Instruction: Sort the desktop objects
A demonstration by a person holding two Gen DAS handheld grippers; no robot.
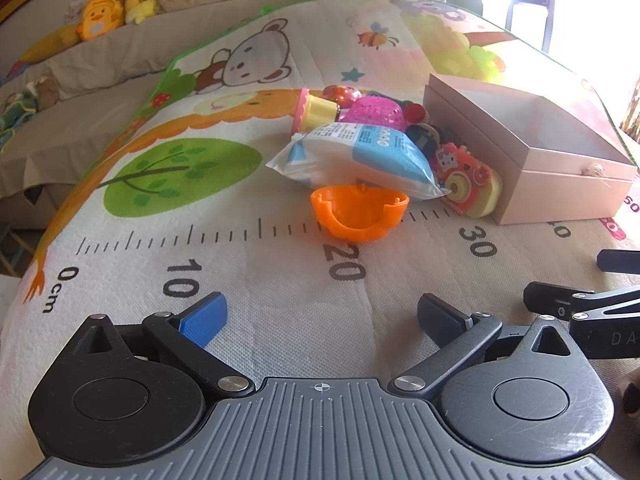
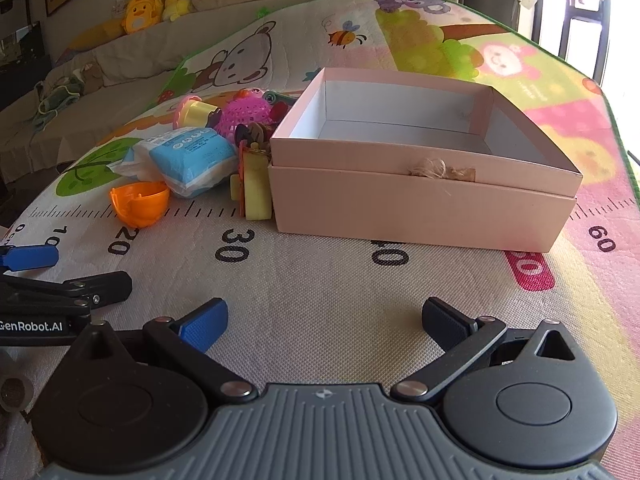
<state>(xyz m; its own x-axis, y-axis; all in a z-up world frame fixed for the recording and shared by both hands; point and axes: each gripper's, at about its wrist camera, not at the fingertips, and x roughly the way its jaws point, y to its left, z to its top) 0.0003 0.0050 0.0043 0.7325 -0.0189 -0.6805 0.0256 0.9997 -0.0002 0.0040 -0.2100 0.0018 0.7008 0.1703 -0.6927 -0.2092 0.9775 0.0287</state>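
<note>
A pile of small objects lies on a cartoon play mat, left of an open pink box (image 2: pixel 420 204) (image 1: pixel 560 176) with nothing inside. In the pile: an orange half shell (image 1: pixel 358 212) (image 2: pixel 140 202), a blue and white tissue pack (image 1: pixel 360 160) (image 2: pixel 188 158), a pink mesh basket (image 1: pixel 374 111) (image 2: pixel 244 114), a yellow and pink cup (image 1: pixel 314 114) (image 2: pixel 196 112) and a red toy camera (image 1: pixel 466 180). My left gripper (image 1: pixel 322 322) rests open on the mat near the 10–20 marks. My right gripper (image 2: pixel 326 322) is open in front of the box, holding nothing.
The mat (image 2: pixel 320 280) carries a printed ruler along its front. The left gripper's fingers (image 2: pixel 32 258) show at the left edge of the right wrist view. Plush toys (image 1: pixel 100 16) sit on a sofa behind the mat. Bright windows are at the far right.
</note>
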